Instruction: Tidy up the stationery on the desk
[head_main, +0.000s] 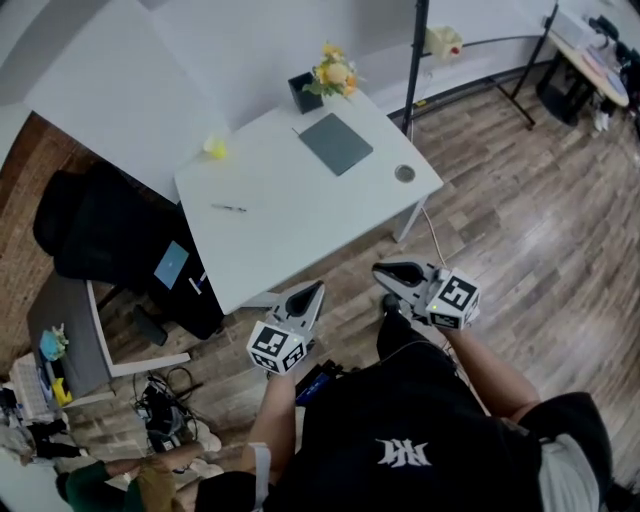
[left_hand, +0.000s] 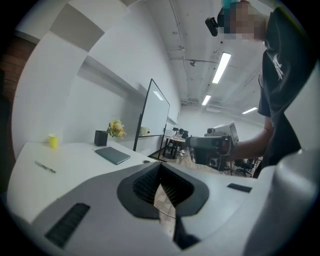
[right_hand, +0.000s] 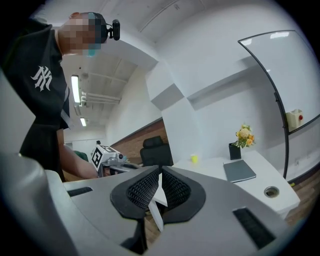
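In the head view, the left gripper (head_main: 312, 293) and the right gripper (head_main: 388, 272) are hovering side by side just off the near edge of the white desk (head_main: 300, 235). A pen (head_main: 228, 207) is lying on the desk's left part. A grey notebook (head_main: 336, 143) is resting toward the far side near a black holder (head_main: 303, 93) with flowers (head_main: 335, 72), and a yellow cup (head_main: 215, 148) is sitting at the far left corner. In the left gripper view, the jaws are pressing together with nothing between them, and the pen is lying well apart on the desk. In the right gripper view, the jaws are likewise meeting, empty, with the notebook lying beyond them.
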